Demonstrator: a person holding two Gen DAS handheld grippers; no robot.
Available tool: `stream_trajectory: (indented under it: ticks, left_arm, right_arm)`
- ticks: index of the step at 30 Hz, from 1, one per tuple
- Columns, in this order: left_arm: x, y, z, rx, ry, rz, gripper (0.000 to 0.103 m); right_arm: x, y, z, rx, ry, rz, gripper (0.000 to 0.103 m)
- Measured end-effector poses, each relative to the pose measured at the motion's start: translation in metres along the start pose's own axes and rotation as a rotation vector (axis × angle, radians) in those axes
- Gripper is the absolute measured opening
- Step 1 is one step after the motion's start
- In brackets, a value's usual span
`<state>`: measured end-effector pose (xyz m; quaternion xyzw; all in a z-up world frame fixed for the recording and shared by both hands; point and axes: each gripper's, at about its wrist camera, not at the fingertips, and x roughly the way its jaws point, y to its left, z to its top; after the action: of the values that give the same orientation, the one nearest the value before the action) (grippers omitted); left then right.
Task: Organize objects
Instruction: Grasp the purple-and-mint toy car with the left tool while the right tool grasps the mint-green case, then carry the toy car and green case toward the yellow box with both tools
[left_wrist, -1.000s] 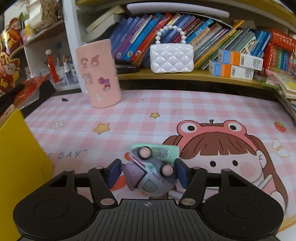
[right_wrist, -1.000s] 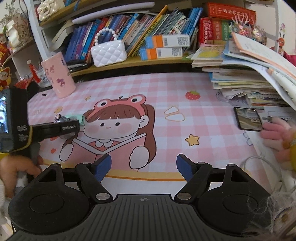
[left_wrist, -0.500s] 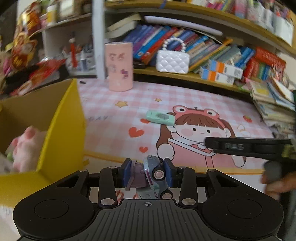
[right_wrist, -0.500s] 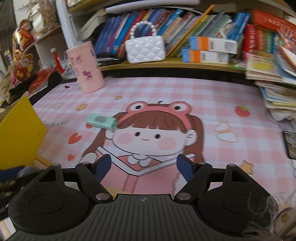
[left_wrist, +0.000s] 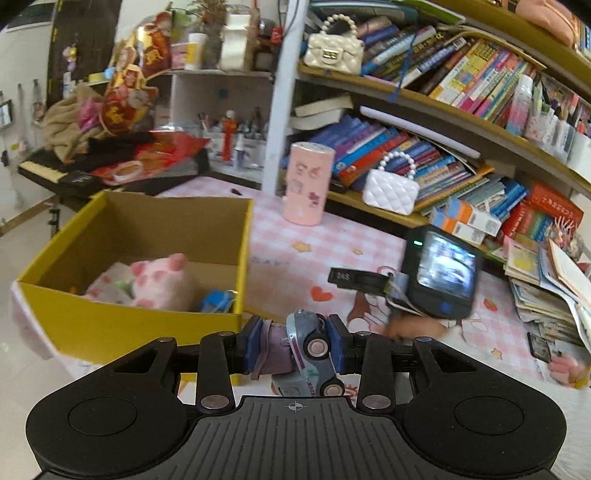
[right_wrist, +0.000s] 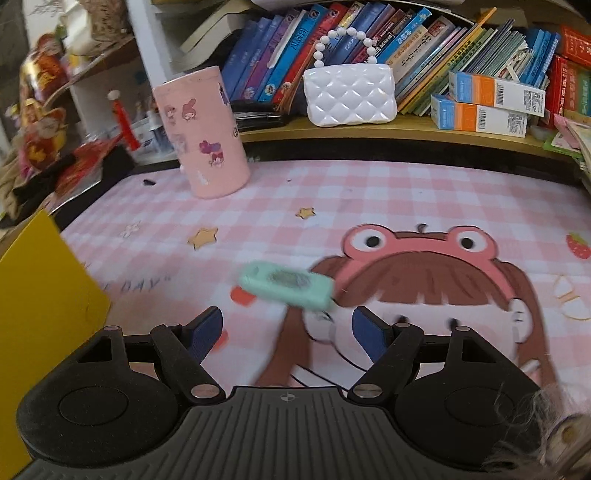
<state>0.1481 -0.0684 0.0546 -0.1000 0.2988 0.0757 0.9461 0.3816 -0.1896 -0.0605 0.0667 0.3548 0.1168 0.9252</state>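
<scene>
My left gripper (left_wrist: 295, 341) is shut on a grey-and-purple toy car (left_wrist: 308, 349) and holds it in the air just right of the open yellow cardboard box (left_wrist: 129, 325). The box holds a pink plush toy (left_wrist: 159, 282) and a small blue thing (left_wrist: 218, 300). My right gripper (right_wrist: 286, 332) is open and empty, low over the pink checked mat (right_wrist: 369, 192), with a mint-green flat case (right_wrist: 286, 283) lying just ahead of its fingertips. The right gripper also shows in the left wrist view (left_wrist: 345, 275).
A pink cylindrical holder (right_wrist: 201, 134) and a white quilted purse (right_wrist: 349, 94) stand at the back, under shelves of books (right_wrist: 406, 40). A stack of books and papers (left_wrist: 550, 280) and a phone (left_wrist: 540, 347) lie at the mat's right side. The yellow box edge (right_wrist: 40, 288) is at left.
My left gripper has lifted the toy car off the mat and swung left to beside the yellow box. My right gripper has moved forward and left, up to the mint-green case.
</scene>
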Motion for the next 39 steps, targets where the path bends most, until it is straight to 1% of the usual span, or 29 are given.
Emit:
stream_trajectory:
  ticks: [4,6,9,10,11,13,15,21,25,29,34,37,39]
  left_arm:
    - [-0.011,0.003,0.001,0.018,-0.014,0.023,0.035]
    - [-0.015,0.006,0.0,0.016,-0.019,0.027,0.035]
    - [-0.017,0.009,-0.002,0.01,-0.016,0.036,0.035]
    - [-0.017,0.01,-0.003,0.009,-0.013,0.04,0.035]
    - [-0.018,0.011,-0.004,0.011,-0.01,0.041,0.035]
    - [-0.019,0.013,-0.006,0.015,-0.01,0.038,0.035]
    - [-0.019,0.014,-0.007,0.018,-0.012,0.032,0.035]
    - [-0.017,0.021,-0.01,0.014,-0.012,0.003,0.035]
    - [-0.016,0.026,-0.013,0.011,-0.016,-0.012,0.035]
    - [-0.016,0.031,-0.019,0.005,-0.022,-0.033,0.035]
    - [-0.014,0.039,-0.031,0.018,-0.02,-0.071,0.035]
    - [-0.016,0.046,-0.038,0.014,-0.019,-0.104,0.035]
    - [-0.018,0.05,-0.042,0.034,-0.02,-0.128,0.035]
  right_arm:
    - [0.021,0.015,0.003,0.018,-0.006,-0.099,0.076]
    - [0.028,0.018,0.004,0.037,-0.012,-0.131,0.076]
    - [0.037,0.023,0.006,0.03,-0.027,-0.156,0.076]
    - [0.039,0.025,0.006,0.023,-0.032,-0.165,0.07]
    - [0.04,0.026,0.006,0.015,-0.039,-0.179,0.067]
    - [0.038,0.026,0.004,0.014,-0.049,-0.179,0.067]
    - [0.03,0.024,0.002,0.017,-0.076,-0.182,0.067]
    - [-0.018,0.012,-0.007,-0.014,-0.128,-0.129,0.067]
    - [-0.055,0.003,-0.018,-0.028,-0.141,-0.097,0.067]
    - [-0.094,-0.004,-0.033,-0.04,-0.138,-0.06,0.067]
    - [-0.143,-0.004,-0.054,-0.073,-0.117,-0.018,0.067]
    - [-0.174,0.001,-0.07,-0.12,-0.113,0.008,0.067]
    - [-0.193,0.006,-0.081,-0.155,-0.097,0.018,0.067]
